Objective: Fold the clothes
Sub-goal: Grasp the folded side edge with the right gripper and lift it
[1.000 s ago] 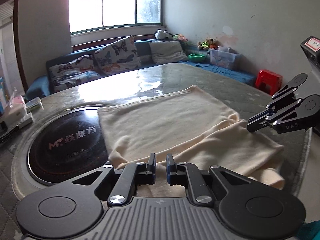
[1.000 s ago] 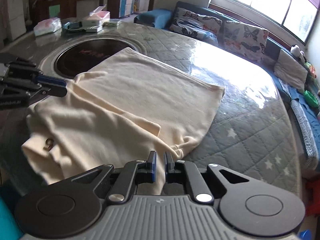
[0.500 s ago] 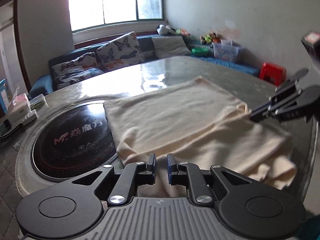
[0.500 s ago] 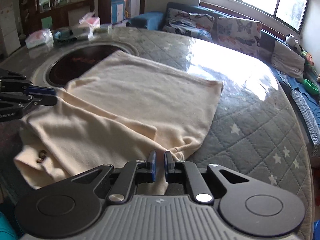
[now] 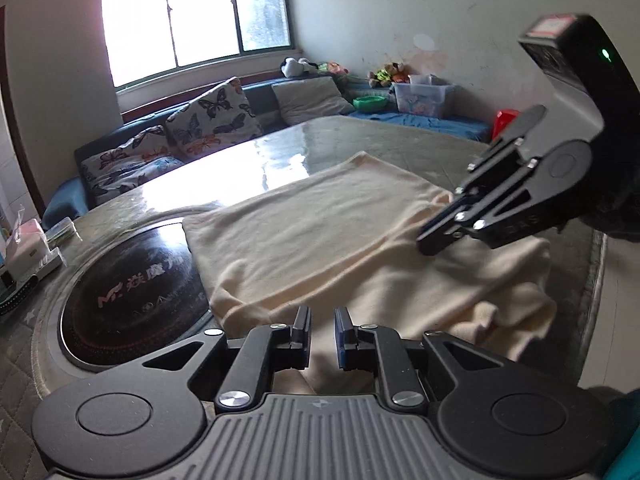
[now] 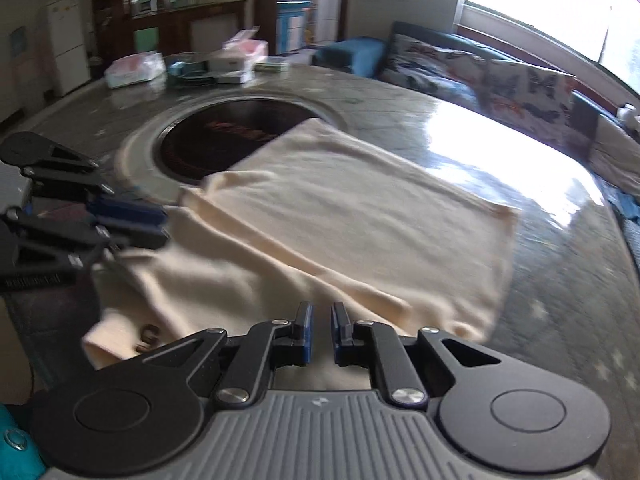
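Observation:
A cream garment (image 5: pixel 320 236) lies partly folded on the round table (image 5: pixel 360 136); its near part is bunched at the table's front edge. It also shows in the right wrist view (image 6: pixel 360 232). My left gripper (image 5: pixel 322 330) hovers over the garment's near left edge, jaws slightly apart, nothing between them. My right gripper (image 6: pixel 320 332) hovers over the near right part, jaws slightly apart and empty. The right gripper shows in the left wrist view (image 5: pixel 436 236), and the left gripper in the right wrist view (image 6: pixel 160 226).
A black induction hob (image 5: pixel 132 292) is set into the table, partly under the garment. Tissue packs and boxes (image 6: pixel 180 66) sit at the far side. A sofa with butterfly cushions (image 5: pixel 208 124) stands behind, and a red stool (image 5: pixel 506 118).
Both grippers have risen and shifted a little; the right gripper has moved closer to the left one over the garment. The garment's near edge is more bunched.

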Demonstrator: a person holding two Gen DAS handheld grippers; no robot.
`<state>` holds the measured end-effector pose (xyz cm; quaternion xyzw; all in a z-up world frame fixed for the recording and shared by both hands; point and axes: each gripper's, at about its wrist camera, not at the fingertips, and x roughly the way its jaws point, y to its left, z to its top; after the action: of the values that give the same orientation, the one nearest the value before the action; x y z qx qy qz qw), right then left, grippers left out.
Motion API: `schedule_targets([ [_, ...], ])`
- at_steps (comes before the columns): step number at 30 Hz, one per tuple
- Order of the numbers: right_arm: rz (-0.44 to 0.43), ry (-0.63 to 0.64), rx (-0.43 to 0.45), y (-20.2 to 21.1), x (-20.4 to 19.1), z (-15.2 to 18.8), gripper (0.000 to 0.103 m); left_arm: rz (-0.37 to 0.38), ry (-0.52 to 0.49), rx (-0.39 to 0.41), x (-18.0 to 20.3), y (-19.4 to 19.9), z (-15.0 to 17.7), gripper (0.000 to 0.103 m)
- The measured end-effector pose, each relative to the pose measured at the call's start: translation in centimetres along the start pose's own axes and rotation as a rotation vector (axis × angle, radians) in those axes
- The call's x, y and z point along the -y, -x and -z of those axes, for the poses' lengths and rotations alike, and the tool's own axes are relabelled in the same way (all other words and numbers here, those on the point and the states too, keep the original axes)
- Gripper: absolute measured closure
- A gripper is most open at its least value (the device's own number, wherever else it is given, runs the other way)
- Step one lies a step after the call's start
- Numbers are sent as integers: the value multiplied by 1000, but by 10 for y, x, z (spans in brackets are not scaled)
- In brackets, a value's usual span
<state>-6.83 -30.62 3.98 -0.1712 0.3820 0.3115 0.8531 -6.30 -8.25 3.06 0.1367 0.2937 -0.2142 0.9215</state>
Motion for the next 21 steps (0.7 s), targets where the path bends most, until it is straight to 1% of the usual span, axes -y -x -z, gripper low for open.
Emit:
schedule_targets([
  [3,-24,39,-1,-9,-12,-3,89,-19,-16,-17,0,0,6,87],
  [5,-30,59,-3,-12,-18,-4,89,-16,-20,-6,-3,8,6,86],
  [8,-45,72,4,-1,-21,-6,89,-8,-57,20,-4,22,8,84],
  [9,-41,83,3,3,-22,-5,89,-3,-75,27,-3,27,9,81],
  [10,-37,89,-4,6,-22,-2,89,8,-96,31,-1,30,11,77],
  [12,-35,94,-29,10,-21,4,89,31,-140,37,6,36,15,72],
  [15,-32,101,-67,11,-22,16,89,56,-226,36,19,39,23,70],
  [19,-23,104,-55,22,-22,20,89,65,-360,52,37,41,33,67],
  [21,-17,98,-50,30,-20,21,89,81,-379,61,39,41,35,62],
])
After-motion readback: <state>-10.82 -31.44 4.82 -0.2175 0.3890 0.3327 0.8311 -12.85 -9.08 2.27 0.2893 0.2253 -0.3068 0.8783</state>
